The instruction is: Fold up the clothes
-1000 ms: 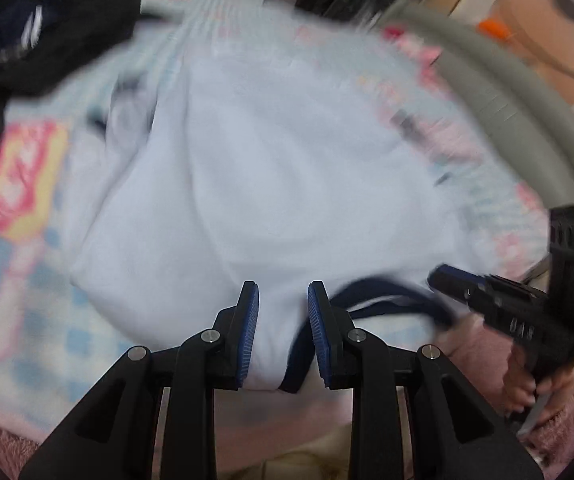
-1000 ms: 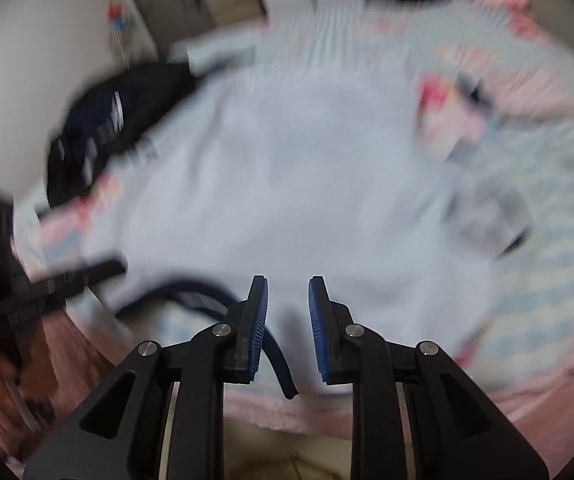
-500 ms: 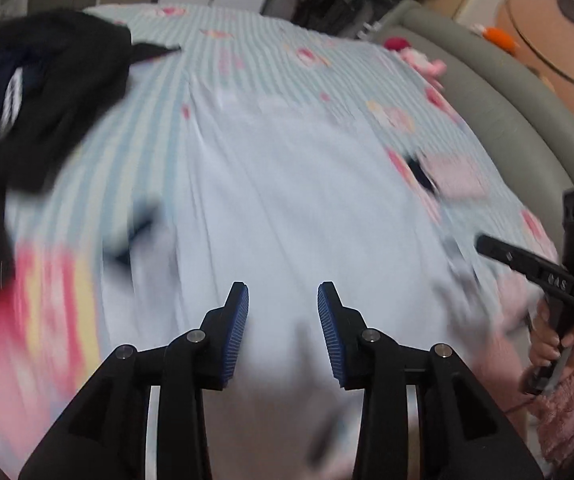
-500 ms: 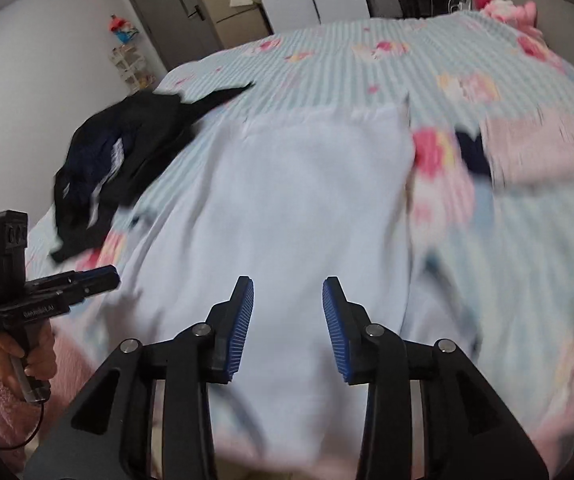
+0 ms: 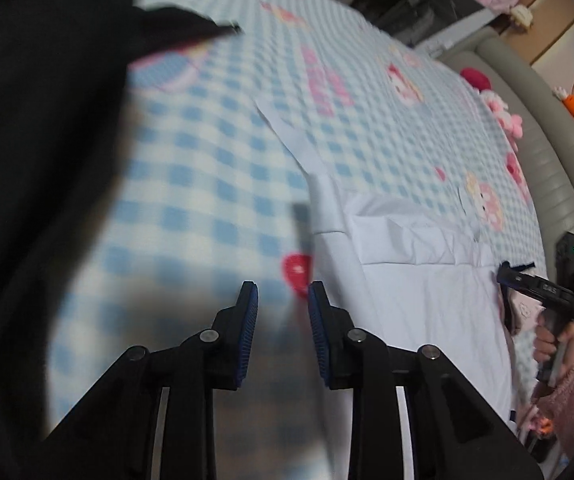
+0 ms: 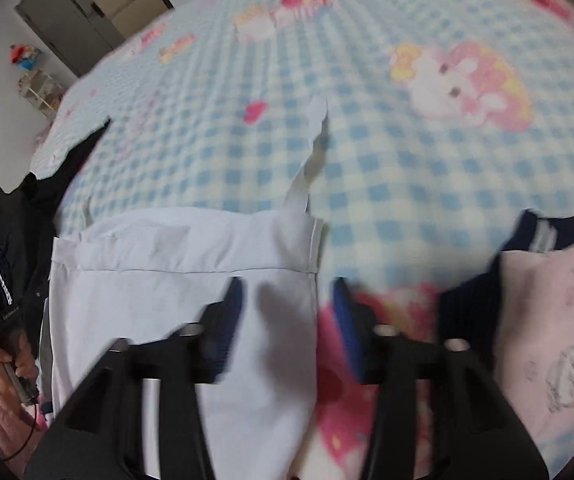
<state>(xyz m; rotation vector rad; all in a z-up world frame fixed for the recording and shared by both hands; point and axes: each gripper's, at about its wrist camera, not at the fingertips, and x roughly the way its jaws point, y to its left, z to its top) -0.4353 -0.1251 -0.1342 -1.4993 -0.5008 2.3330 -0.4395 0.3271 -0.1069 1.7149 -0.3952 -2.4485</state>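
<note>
Left wrist view: the left gripper (image 5: 283, 304) is hovering over the blue-checked bedspread (image 5: 215, 160), its jaws parted with nothing between them after narrowing in the last half second. The white garment (image 5: 419, 300) is lying flat on the bedspread just to the right of the left gripper, its long axis running away from the camera, with a band-like end and thin white strips trailing toward the far side of the bed. A black garment (image 5: 35, 160) is filling the left of the frame. In the right wrist view, the right gripper (image 6: 289, 304) is hanging over the white garment's right edge, its jaws spreading wider and gripping nothing. A folded pink garment (image 6: 547, 320) is resting on the bedspread at right, well apart from the white one.
</note>
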